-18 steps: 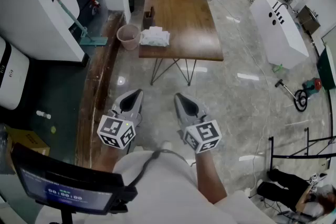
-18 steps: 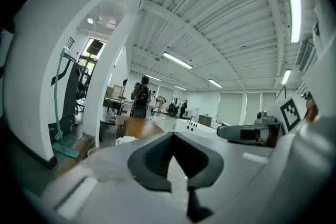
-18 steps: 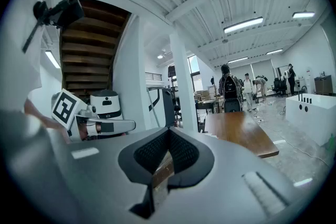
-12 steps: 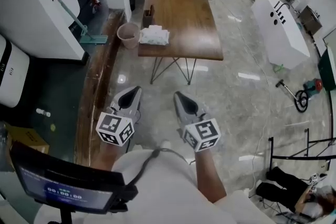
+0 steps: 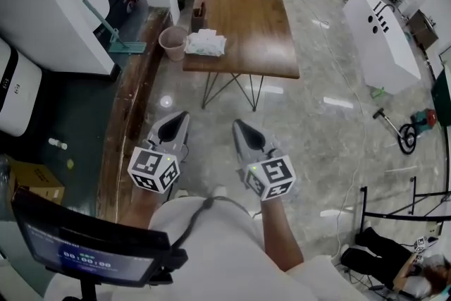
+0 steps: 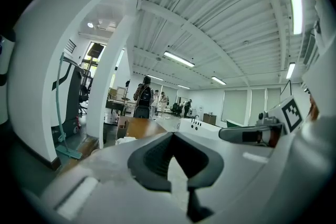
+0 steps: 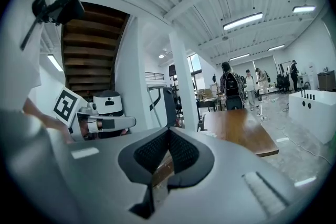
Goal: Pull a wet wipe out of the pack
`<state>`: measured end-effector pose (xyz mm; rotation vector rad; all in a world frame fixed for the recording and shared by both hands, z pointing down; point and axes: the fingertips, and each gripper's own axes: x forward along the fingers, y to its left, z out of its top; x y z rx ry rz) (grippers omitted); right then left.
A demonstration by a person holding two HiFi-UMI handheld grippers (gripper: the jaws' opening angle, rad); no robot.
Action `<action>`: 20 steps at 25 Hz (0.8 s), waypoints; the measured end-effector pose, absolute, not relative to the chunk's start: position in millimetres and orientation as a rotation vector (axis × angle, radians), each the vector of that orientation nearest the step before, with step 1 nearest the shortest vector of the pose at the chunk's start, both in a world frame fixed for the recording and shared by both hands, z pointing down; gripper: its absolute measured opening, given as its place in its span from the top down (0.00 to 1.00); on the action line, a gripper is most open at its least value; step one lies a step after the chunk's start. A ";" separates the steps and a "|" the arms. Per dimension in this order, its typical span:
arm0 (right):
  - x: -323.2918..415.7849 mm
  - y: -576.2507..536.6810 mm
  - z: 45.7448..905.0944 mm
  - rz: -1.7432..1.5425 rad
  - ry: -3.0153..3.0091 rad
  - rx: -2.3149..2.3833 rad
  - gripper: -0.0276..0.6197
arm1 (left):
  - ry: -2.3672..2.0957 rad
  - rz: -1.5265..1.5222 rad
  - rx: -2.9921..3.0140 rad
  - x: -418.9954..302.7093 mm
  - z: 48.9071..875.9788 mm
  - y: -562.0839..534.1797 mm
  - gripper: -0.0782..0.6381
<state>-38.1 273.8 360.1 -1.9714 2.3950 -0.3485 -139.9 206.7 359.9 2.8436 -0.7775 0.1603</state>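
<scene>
The white wet wipe pack [image 5: 205,44] lies on the near left corner of a brown wooden table [image 5: 243,17], far ahead of me. Both grippers hang over the shiny floor, well short of the table and pointing toward it. My left gripper [image 5: 173,125] has its jaws together and nothing between them. My right gripper [image 5: 243,132] is the same, shut and empty. In the left gripper view the pack [image 6: 125,140] shows small above the left gripper [image 6: 172,136]. In the right gripper view the table [image 7: 239,128] stands beyond the right gripper [image 7: 168,134].
A pink bucket [image 5: 173,43] stands on the floor against the table's left side, and a small brown box [image 5: 198,13] is on the table. A wooden ledge [image 5: 127,116] runs along the left. A white tub-like unit [image 5: 384,39] and cables lie right. People stand far behind the table.
The view has crept slightly toward the table. Both grippers stay shut and side by side, drifting a little lower in the frame.
</scene>
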 end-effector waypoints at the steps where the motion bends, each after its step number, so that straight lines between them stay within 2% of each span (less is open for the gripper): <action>1: -37.2 276.0 361.5 -0.353 2.405 -1.959 0.95 | -0.782 0.165 2.842 -138.0 361.0 209.2 0.88; 20: 13.5 301.9 400.9 -0.497 2.447 -1.871 0.95 | -0.800 0.236 2.803 -91.6 385.7 231.7 0.88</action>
